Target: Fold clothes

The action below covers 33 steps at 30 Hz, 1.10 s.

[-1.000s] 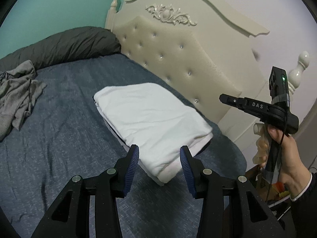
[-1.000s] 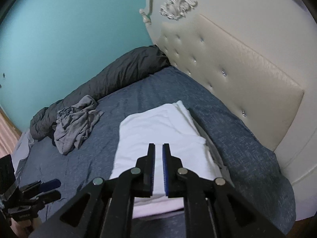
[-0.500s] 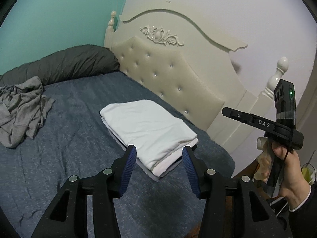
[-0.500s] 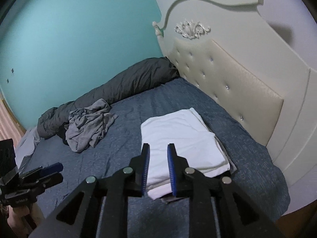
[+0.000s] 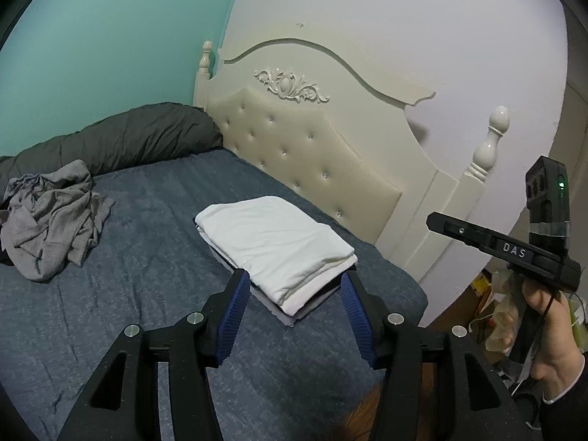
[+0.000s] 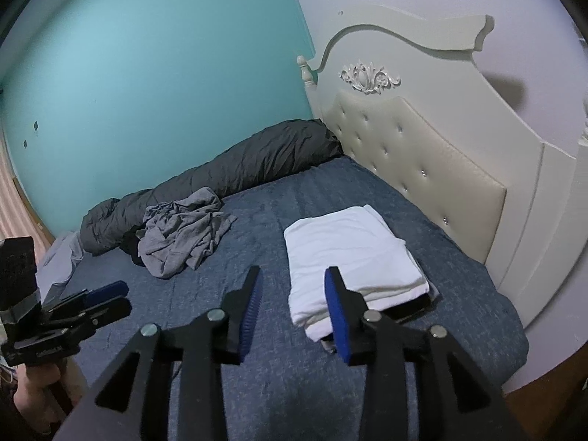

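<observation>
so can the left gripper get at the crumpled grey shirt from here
Probably yes: the left gripper is open and empty, and only bare blue bedspread lies between it and the crumpled grey shirt, off to its left.

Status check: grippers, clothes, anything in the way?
Left gripper and right gripper open, empty, above the bed. White stack folded by the headboard. Grey garment crumpled, unfolded. Path clear.

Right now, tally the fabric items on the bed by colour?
White: 1, the folded white garment on top of the stack
Grey: 1, the crumpled grey garment
Dark grey: 1, the rolled duvet
Darker folded layers under the white one: count unclear
Total: 3 countable
</observation>
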### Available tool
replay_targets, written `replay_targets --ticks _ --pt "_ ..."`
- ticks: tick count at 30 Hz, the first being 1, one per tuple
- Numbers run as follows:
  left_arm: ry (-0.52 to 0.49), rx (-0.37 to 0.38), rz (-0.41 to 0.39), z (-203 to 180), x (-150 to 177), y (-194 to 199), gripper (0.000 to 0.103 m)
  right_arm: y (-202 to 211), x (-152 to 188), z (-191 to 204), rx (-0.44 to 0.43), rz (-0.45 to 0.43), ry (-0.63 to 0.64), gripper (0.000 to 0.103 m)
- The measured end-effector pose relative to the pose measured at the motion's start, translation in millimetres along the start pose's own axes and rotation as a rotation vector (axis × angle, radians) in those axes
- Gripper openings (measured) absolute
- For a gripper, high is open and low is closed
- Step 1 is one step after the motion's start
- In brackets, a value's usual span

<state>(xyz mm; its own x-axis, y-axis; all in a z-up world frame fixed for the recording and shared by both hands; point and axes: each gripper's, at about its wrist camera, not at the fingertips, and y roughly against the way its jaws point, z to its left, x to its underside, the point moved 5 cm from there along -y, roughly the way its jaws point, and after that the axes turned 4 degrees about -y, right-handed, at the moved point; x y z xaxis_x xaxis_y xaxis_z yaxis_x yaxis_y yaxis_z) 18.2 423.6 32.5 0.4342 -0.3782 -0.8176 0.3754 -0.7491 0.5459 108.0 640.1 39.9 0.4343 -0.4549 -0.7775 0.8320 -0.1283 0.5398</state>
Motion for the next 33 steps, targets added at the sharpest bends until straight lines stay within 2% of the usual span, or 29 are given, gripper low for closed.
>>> replay_targets --ticks 1,3,10,12,18,26,28,33 --pt "-0.003 0.001 -0.002 -1.8 0.7 3.2 0.056 3.8 1.1 1.4 0.006 -0.003 0.0 0.039" --pt "-0.008 0.004 -0.007 -5.7 2.2 9.6 0.056 12.5 4.3 4.0 0.019 -0.014 -0.002 0.049" --pt "-0.014 0.017 -0.028 -13.4 6.4 31.0 0.059 37.8 16.6 17.4 0.036 -0.033 0.011 0.058" --pt "-0.015 0.02 -0.034 -15.5 7.6 37.2 0.06 46.4 20.7 21.9 0.042 -0.049 0.012 0.066" --pt "-0.024 0.022 -0.052 -19.0 11.9 55.9 0.064 65.1 30.8 35.8 0.063 -0.078 0.009 0.078" --pt "-0.032 0.001 -0.064 -14.6 18.8 77.2 0.075 76.4 49.1 55.1 0.065 -0.09 0.001 0.085" --pt "-0.041 0.0 -0.065 -15.2 20.6 81.4 0.081 79.6 53.6 60.0 0.076 -0.1 0.004 0.086" --pt "-0.056 -0.008 -0.073 -16.4 23.6 88.8 0.086 85.8 64.5 69.9 0.101 -0.119 0.023 0.091"
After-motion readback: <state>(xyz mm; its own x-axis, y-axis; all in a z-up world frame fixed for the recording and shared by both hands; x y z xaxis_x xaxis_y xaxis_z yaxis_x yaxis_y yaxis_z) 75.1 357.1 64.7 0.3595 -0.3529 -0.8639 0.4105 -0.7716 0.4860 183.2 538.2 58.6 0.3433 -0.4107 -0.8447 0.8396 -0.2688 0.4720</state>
